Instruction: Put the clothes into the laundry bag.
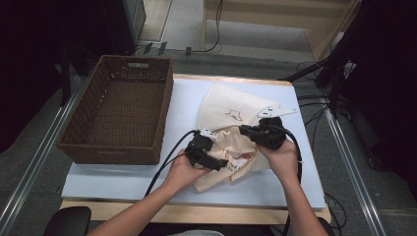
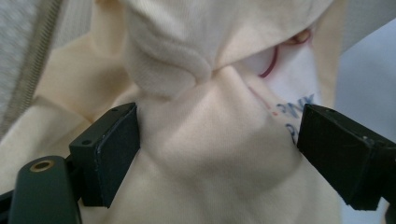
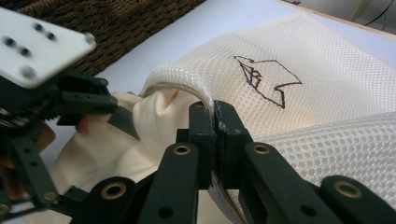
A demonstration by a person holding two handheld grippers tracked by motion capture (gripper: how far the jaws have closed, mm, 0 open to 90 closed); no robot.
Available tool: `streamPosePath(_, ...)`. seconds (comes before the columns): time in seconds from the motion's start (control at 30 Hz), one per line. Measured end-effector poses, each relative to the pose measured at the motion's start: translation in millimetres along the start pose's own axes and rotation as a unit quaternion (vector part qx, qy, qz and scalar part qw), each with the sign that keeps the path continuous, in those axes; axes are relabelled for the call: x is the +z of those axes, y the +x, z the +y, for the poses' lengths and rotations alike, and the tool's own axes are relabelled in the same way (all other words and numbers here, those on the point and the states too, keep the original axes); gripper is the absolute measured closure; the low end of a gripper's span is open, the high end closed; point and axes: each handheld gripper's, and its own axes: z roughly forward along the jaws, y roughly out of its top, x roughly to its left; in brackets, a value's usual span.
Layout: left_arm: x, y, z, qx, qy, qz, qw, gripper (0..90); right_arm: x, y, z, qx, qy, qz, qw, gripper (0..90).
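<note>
1. Right gripper (image 3: 214, 122), jaws pinched tight on the mesh bag's (image 3: 327, 84) rim, holds its mouth up.
2. Left gripper (image 2: 217, 149), jaws spread wide, straddles the cream cloth (image 2: 205, 154) bunched at that mouth, not pressing it.
3. Best next: close low on the bunch, push deep inside, keep the rim taut.
4. Basket (image 1: 118, 110) sits well beyond the left gripper.

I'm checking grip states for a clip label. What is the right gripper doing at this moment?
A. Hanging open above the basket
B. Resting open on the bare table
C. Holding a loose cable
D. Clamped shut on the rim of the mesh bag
D: in the right gripper view the right gripper has its jaws pressed together on the mesh bag at its rim.
</note>
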Motion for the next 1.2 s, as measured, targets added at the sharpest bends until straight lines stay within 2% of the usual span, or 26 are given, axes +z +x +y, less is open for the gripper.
streamPosePath(0.03,3.2,0.2,-1.2,-0.003,0.0,-0.001,1.0,13.8,0.3,0.2,0.0,0.0,0.0,0.0,1.0,88.1)
streamPosePath(0.1,9.5,1.1,-3.2,-0.005,0.015,0.01,0.9998,13.9,0.8,0.8,0.1,-0.001,0.001,0.0,1.0,88.1)
streamPosePath(0.23,11.3,-2.0,-4.1,0.0,0.015,0.029,0.9995,17.2,2.0,2.2,0.3,-0.003,0.003,0.0,1.0,88.1)
streamPosePath(0.33,11.4,-4.3,-4.6,0.015,0.019,0.046,0.9986,23.9,3.2,2.4,0.5,0.0,0.004,0.0,1.0,88.1)
streamPosePath(0.4,10.6,-3.6,-4.7,0.014,0.017,0.05,0.9985,30.4,3.6,2.5,0.6,-0.003,0.004,0.001,1.0,88.1)
streamPosePath(0.5,8.3,0.0,-5.4,0.01,0.012,0.042,0.999,42.4,3.7,3.1,0.9,-0.002,0.005,0.0,1.0,88.1)
streamPosePath(0.6,6.7,1.8,-5.6,0.016,0.013,0.03,0.9993,52.1,4.5,3.3,1.1,-0.004,0.004,0.001,1.0,88.1)
streamPosePath(0.77,4.8,3.3,-5.1,0.017,0.013,0.006,0.9998,67.7,4.6,3.0,1.1,-0.004,0.005,0.002,1.0,88.1)
streamPosePath(0.97,1.2,13.2,-2.2,-0.027,0.009,-0.033,0.9991,73.6,4.9,2.9,0.9,-0.006,0.006,0.003,1.0,88.1)
streamPosePath(1.2,-5.7,12.4,7.4,-0.041,-0.004,-0.05,0.9979,74.7,4.0,3.0,0.9,-0.004,0.004,0.002,1.0,88.2)
